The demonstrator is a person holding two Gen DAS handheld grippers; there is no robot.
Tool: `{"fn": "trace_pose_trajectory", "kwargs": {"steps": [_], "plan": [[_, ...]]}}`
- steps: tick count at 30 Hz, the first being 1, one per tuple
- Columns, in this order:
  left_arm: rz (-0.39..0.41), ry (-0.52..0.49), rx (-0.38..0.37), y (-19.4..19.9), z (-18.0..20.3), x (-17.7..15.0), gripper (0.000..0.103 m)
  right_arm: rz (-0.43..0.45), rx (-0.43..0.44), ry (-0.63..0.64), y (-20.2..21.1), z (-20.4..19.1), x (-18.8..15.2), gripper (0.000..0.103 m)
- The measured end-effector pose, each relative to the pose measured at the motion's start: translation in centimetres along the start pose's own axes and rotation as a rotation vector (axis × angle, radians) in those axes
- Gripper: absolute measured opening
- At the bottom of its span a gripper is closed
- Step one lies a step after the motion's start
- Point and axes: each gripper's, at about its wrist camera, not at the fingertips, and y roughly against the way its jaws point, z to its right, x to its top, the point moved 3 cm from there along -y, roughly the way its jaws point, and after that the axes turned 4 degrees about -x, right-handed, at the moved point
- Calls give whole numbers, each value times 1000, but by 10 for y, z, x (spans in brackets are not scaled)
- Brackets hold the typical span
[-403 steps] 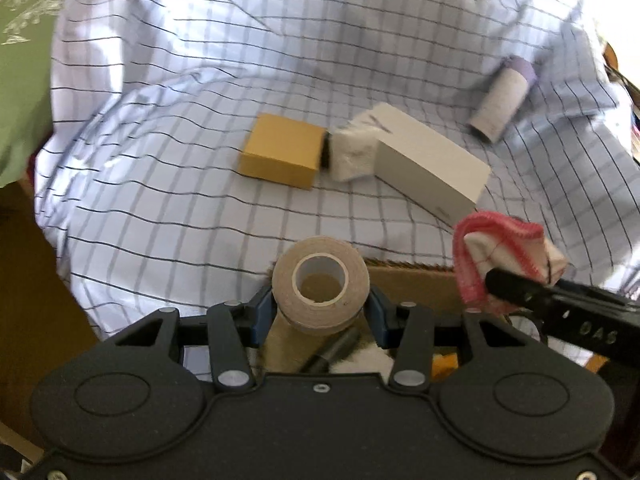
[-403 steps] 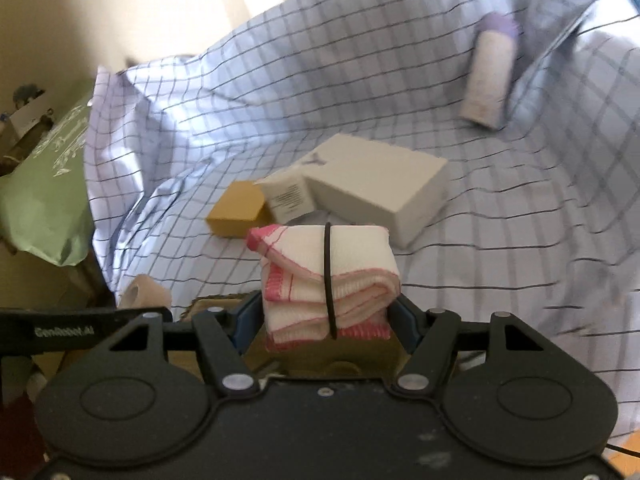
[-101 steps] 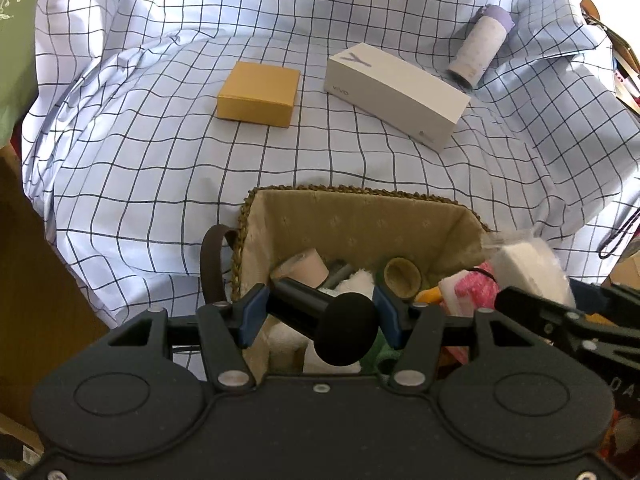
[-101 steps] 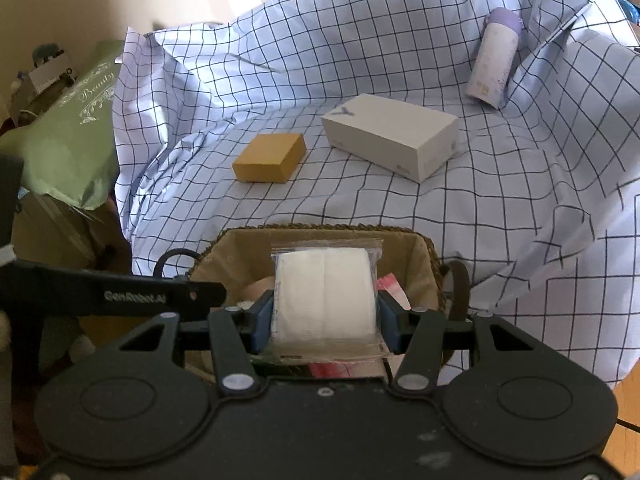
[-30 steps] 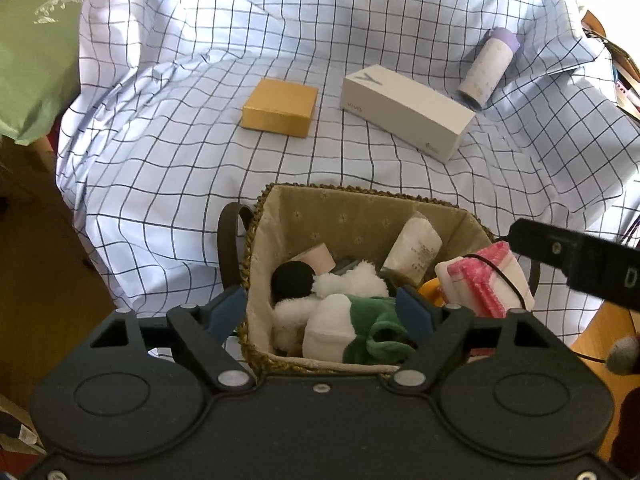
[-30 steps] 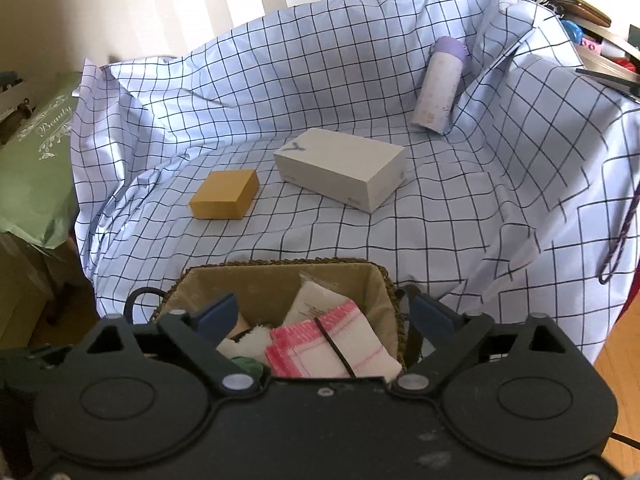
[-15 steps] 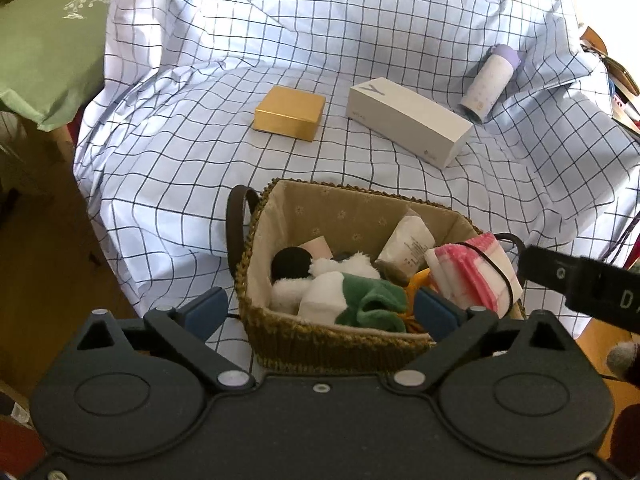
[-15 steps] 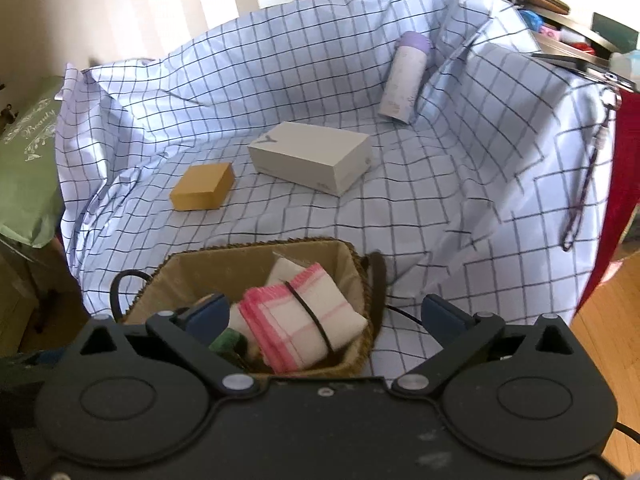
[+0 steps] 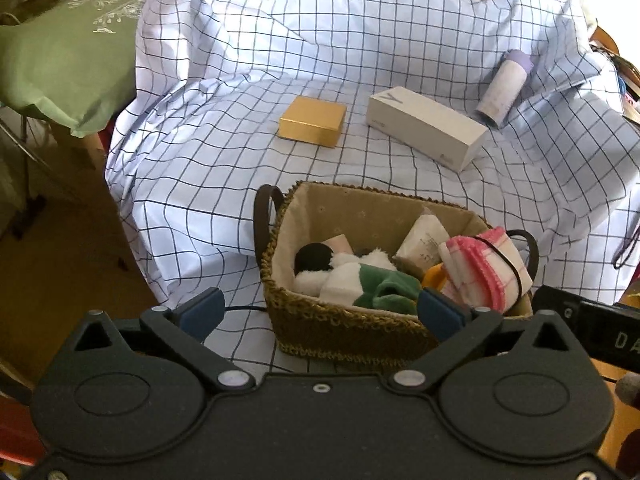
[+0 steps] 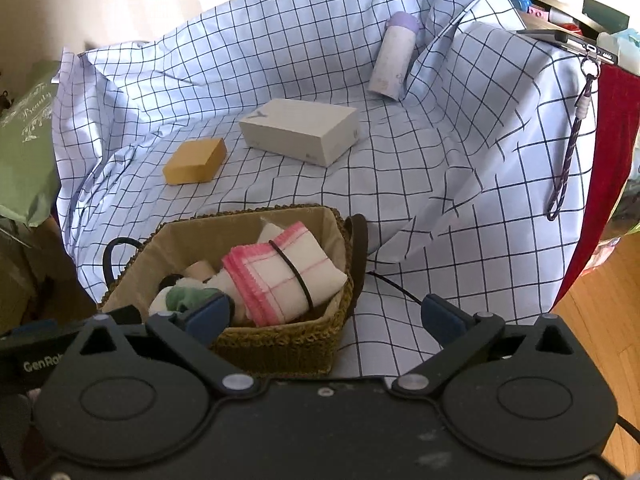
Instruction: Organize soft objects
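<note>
Both tools, left tool (image 9: 320,312) and right tool (image 10: 326,316), are spread wide and carry nothing. Soft objects sit in the woven basket (image 9: 344,330) at lower centre: pink-edged cloth bundle (image 10: 284,274), plush toy (image 9: 360,280). Judgement: sorting looks finished; only hard boxes and a bottle (image 10: 392,56) lie on the checked cloth. Right view alone shows a lanyard (image 10: 568,148) at the right edge.

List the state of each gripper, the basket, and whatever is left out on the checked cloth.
left gripper: open, empty
right gripper: open, empty
basket: upright, filled with soft items
pink-edged cloth: folded, banded, on top
yellow box: closed, on cloth
white box: closed, on cloth
bottle: capped, leaning on a cloth fold
</note>
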Motion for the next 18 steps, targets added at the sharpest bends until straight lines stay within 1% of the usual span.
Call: {"fn": "trace_pose_trajectory", "kwargs": {"steps": [5, 18], "plan": [[-9, -10, -13, 1, 2, -2, 99, -4, -3, 4, -1, -1, 0, 103], [-20, 7, 3, -1, -1, -3, 99, -22, -5, -8, -4, 2, 0, 103]]}}
